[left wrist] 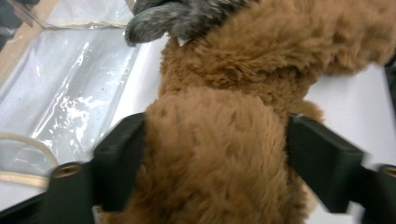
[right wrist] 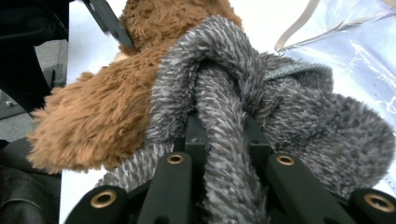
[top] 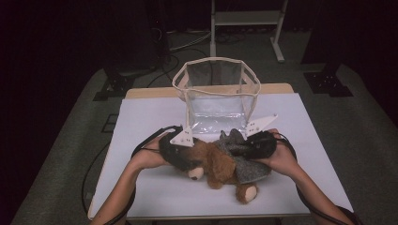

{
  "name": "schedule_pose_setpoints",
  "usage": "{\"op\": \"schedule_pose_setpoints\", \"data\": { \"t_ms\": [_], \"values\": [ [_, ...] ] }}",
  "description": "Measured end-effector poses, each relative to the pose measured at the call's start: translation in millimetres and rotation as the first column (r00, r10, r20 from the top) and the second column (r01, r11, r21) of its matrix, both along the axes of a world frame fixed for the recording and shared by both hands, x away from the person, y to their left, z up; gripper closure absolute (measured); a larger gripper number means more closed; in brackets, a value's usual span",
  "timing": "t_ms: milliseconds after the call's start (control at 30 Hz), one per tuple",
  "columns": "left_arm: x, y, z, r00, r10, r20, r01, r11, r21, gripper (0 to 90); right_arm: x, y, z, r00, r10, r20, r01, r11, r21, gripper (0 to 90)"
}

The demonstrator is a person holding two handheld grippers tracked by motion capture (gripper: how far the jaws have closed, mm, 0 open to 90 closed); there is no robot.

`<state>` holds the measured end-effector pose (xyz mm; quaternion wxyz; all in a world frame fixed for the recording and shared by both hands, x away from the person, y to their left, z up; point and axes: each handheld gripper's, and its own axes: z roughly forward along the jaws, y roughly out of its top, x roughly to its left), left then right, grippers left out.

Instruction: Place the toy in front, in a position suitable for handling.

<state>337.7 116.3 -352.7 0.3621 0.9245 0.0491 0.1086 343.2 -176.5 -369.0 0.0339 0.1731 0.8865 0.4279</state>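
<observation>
Left gripper (left wrist: pixel 215 158) is straddling the bear's (top: pixel 213 161) brown head, pads touching fur; right gripper (right wrist: pixel 222 140) is clenching its grey coat (right wrist: pixel 243 107). Bear lying on table (top: pixel 150 117) near bag (top: pixel 216 89). Soft, light, squashy; bulky parts likely grip best.

Both my forearms come in from the near edge and angle inward. My left gripper (top: pixel 184 154) points toward the right, its jaws spread wide with brown plush (left wrist: pixel 219 154) pressed between them. My right gripper (top: pixel 251 146) points left, jaws nearly together, pinching a strip of grey fabric (right wrist: pixel 226 140).
</observation>
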Motion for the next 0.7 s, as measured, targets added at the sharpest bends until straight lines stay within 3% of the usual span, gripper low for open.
{"op": "schedule_pose_setpoints", "data": {
  "t_ms": [167,267,333,533,700],
  "values": [
    [3.4,5.7,-2.3,0.9997,0.015,-0.021,-0.016,0.9992,-0.037,15.2,-17.2,-6.5,-5.7,0.9999,-0.006,0.012,0.006,1.000,0.025,77.3],
    [2.6,6.3,-10.3,0.9991,-0.004,-0.041,0.002,0.9992,-0.039,22.2,-21.7,-11.0,-7.8,0.9999,-0.012,0.005,0.011,0.999,0.041,77.2],
    [-1.5,6.1,-14.8,0.9996,-0.010,-0.028,0.009,0.9994,-0.034,25.2,-23.0,-12.5,-7.7,1.0000,-0.009,-0.003,0.009,0.999,0.046,77.2],
    [-15.6,10.8,-21.8,1.0000,-0.009,-0.001,0.009,0.9968,-0.079,30.0,-16.4,-16.2,12.9,1.0000,0.002,0.001,-0.002,0.998,0.060,77.5],
    [-28.7,16.7,-20.6,0.9991,-0.042,0.010,0.042,0.9977,-0.053,29.9,-8.3,-3.0,27.3,0.9997,0.020,0.013,-0.021,0.996,0.090,77.3]
  ]
}}
